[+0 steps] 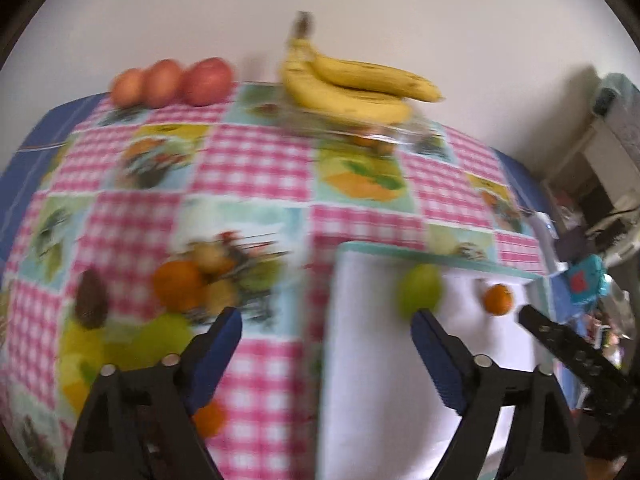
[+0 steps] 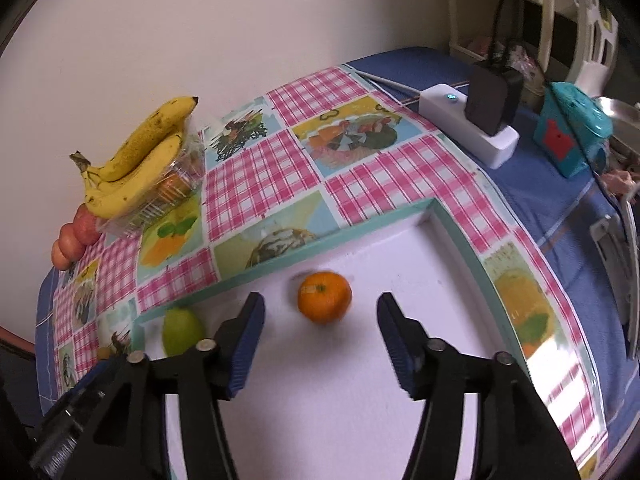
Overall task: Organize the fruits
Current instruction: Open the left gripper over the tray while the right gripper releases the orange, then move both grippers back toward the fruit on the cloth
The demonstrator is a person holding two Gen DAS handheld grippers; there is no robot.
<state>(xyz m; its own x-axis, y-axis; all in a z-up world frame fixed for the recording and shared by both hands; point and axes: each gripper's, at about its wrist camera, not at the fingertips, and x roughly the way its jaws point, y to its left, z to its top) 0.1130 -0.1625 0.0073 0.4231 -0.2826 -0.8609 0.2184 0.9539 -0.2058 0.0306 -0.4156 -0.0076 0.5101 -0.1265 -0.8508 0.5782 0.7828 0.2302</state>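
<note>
- The bench (image 2: pixel 532 184) carries a checked cloth (image 2: pixel 256 184) printed with fruit pictures.
- A white tray (image 2: pixel 340 392) with a teal rim lies on the cloth at the near side.
- The right gripper (image 2: pixel 320 340) hangs above the tray, jaws wide and holding nothing.
- The left gripper (image 1: pixel 326 344) is also spread wide and empty, over the tray's left edge; this view is blurred.
- Bananas (image 2: pixel 136 164) rest on a clear plastic box (image 2: pixel 172 192) at the far side by the wall.
- Three red apples (image 1: pixel 172 82) sit in a row beside the bananas.
- A green pear (image 2: pixel 182 330) lies in the tray's left corner.
- An orange (image 2: pixel 324 297) sits in the tray, just ahead of the right gripper's fingertips, apart from the pear.
</note>
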